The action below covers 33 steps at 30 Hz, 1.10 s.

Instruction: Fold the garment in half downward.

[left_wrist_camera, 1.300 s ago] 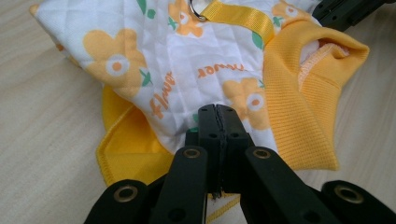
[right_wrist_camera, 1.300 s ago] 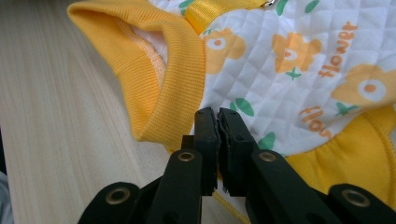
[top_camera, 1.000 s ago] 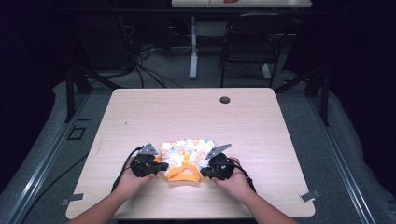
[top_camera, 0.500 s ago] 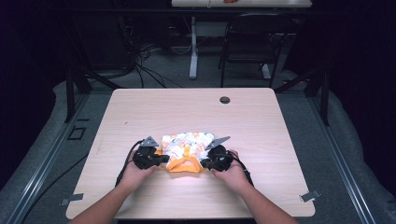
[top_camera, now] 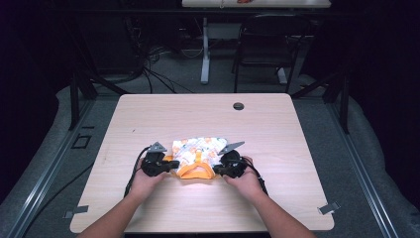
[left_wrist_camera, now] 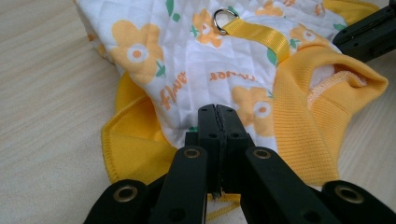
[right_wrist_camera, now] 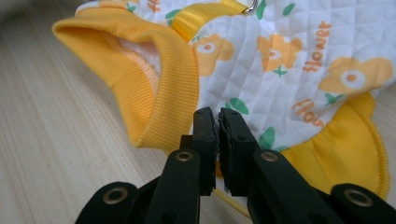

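A small quilted garment (top_camera: 198, 151), white with orange flowers and yellow ribbed trim, lies bunched on the table's near half. A yellow strap with a metal ring (left_wrist_camera: 224, 21) runs along its back. My left gripper (top_camera: 171, 163) is at its left side, jaws shut on the cloth edge (left_wrist_camera: 187, 60), tips (left_wrist_camera: 217, 112) pressed together. My right gripper (top_camera: 218, 168) pinches the right side beside the ribbed opening (right_wrist_camera: 154, 93). Its jaws (right_wrist_camera: 218, 114) have just been opening a little, and a thin slit with cloth in it shows. The right gripper's jaw tips (left_wrist_camera: 369, 30) lie by the yellow trim.
The wooden table (top_camera: 297, 129) has a round cable grommet (top_camera: 238, 106) near its far edge. Tape marks (top_camera: 329, 208) sit at the near corners. A dark chair (top_camera: 267, 44) and a table leg (top_camera: 204, 49) stand behind the table, and cables trail from both grippers.
Both grippers have shifted slightly away from the person, and the garment has moved with them. It now looks more bunched between them.
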### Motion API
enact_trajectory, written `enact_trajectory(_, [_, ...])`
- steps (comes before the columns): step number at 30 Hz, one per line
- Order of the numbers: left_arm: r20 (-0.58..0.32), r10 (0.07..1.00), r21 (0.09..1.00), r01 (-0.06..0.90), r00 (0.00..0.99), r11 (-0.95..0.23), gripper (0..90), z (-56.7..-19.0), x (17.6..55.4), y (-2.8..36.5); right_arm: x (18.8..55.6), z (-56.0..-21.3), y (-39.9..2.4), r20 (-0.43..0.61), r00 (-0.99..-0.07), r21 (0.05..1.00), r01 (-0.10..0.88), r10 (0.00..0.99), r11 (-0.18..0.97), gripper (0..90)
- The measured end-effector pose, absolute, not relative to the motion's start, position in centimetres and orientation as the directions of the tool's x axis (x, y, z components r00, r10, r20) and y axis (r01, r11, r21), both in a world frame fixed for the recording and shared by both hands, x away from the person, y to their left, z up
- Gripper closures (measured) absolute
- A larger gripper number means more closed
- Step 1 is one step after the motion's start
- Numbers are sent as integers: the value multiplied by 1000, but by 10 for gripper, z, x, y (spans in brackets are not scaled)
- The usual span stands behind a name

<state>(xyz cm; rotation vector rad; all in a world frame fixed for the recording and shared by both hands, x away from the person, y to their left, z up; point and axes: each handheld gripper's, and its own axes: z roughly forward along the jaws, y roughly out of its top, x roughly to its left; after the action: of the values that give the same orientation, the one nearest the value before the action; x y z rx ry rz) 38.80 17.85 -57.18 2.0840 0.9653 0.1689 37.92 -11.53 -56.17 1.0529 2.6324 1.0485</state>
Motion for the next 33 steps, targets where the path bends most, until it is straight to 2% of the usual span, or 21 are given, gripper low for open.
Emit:
enact_trajectory(7, [-208,681,729,575,702,-371,894,-561,380,183,376,-546,-122,127,-756,666,544,642,509,841])
enact_trajectory(12, [-181,672,738,551,718,-390,877,-549,374,191,372,-536,-127,114,-755,683,532,645,501,826])
enact_trajectory(17, [-172,673,759,532,720,-375,790,-535,366,197,363,-527,-131,92,-765,699,505,637,506,733])
enact_trajectory(21, [-174,682,771,529,710,-354,685,-529,360,202,354,-521,-134,69,-769,709,486,636,511,641])
enact_trajectory(29, [-172,691,779,526,702,-340,555,-529,347,208,339,-518,-143,66,-767,715,482,638,507,549])
enact_trajectory(33, [-130,704,785,506,698,-357,498,-531,339,214,331,-518,-149,54,-767,715,477,640,511,523])
